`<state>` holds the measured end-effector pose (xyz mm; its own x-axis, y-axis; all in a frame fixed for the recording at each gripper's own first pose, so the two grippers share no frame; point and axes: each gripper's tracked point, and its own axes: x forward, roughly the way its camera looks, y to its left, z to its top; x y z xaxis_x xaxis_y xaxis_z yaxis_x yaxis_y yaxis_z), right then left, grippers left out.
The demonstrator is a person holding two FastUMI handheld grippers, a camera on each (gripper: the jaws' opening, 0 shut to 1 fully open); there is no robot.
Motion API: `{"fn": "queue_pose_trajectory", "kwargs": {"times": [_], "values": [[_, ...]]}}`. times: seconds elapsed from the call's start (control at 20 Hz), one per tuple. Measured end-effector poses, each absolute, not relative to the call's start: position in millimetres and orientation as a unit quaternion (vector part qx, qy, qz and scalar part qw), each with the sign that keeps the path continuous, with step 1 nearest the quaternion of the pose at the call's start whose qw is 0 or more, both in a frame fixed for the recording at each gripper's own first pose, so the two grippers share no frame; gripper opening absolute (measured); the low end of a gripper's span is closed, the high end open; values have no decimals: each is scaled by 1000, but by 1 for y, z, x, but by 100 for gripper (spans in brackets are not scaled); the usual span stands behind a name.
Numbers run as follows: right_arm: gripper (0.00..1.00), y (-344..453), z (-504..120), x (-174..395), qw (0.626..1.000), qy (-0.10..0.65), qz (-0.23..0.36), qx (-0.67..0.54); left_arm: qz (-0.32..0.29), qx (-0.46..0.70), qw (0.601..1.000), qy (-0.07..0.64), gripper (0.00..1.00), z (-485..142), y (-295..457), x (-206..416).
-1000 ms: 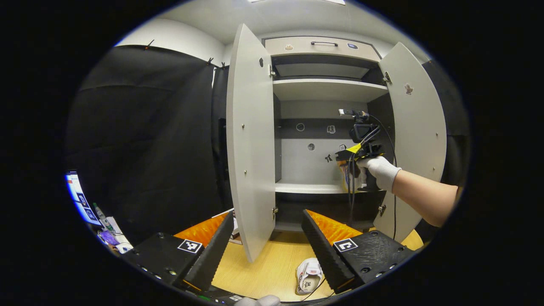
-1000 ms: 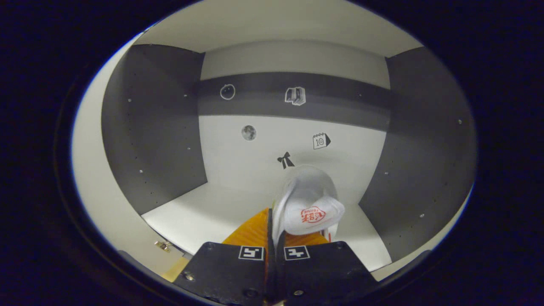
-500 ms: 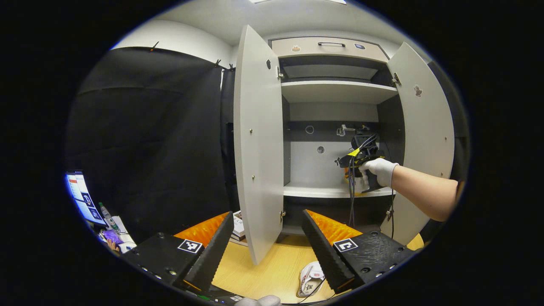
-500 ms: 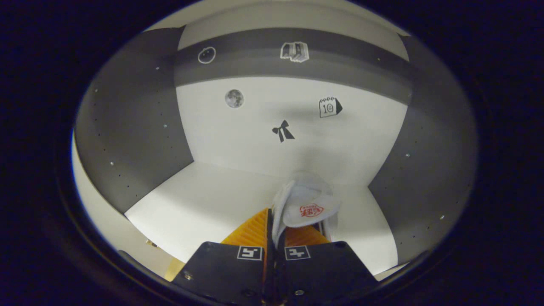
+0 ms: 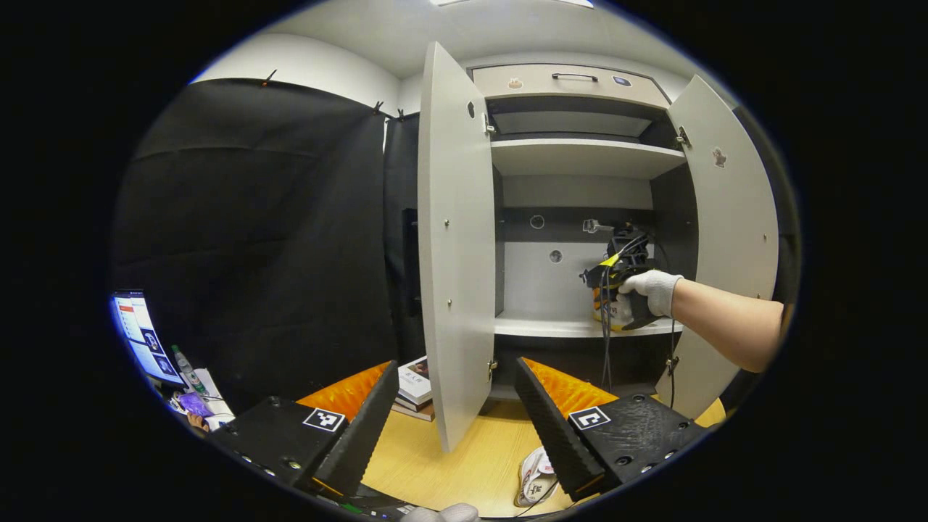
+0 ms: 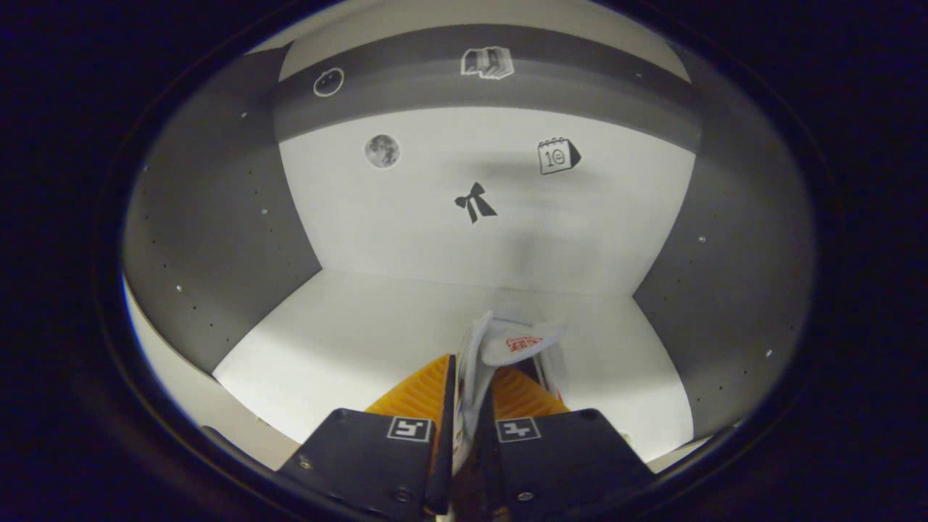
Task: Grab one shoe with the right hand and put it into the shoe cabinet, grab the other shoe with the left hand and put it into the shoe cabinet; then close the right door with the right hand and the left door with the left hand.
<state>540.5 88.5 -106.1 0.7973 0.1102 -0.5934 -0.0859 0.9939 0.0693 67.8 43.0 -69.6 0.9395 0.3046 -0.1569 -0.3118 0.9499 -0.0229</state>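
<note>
In the right gripper view my right gripper (image 6: 467,366) is shut on a white shoe (image 6: 507,344) by its side wall, low over the white shelf (image 6: 348,341) inside the shoe cabinet. The left gripper view shows that gripper (image 5: 612,286) in a gloved hand at the middle shelf (image 5: 544,326), with both cabinet doors open: left door (image 5: 457,246), right door (image 5: 732,232). My left gripper (image 5: 453,395) is open and holds nothing. The other white shoe (image 5: 535,482) lies on the wooden floor (image 5: 464,464), partly behind my left gripper's right finger.
A stack of books (image 5: 417,384) lies on the floor beside the left door. A screen (image 5: 138,337) and small bottles sit at the far left. Stickers dot the cabinet's back panel (image 6: 471,203). An upper shelf (image 5: 580,156) and a drawer (image 5: 573,80) sit above.
The right gripper has lowered the shoe toward the shelf, deeper into the cabinet. The left gripper view has drifted left, so the cabinet and floor shoe sit farther right.
</note>
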Motion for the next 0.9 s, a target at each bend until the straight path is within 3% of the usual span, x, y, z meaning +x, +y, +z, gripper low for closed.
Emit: {"fn": "queue_pose_trajectory", "kwargs": {"times": [0.15,0.2,0.4,0.5,0.9], "values": [[39,83,-81,522,964,260,48,14,153,-19,986,67,96,-66,48,65],[56,82,-73,513,971,236,43,6,149,-19,986,66,96,-65,49,65],[96,75,-30,467,990,138,20,-8,133,-19,989,61,96,-63,52,62],[100,76,-13,434,994,110,24,4,121,-21,991,56,96,-60,53,59],[100,53,44,271,999,-4,27,39,52,6,998,41,96,-60,45,47]]}}
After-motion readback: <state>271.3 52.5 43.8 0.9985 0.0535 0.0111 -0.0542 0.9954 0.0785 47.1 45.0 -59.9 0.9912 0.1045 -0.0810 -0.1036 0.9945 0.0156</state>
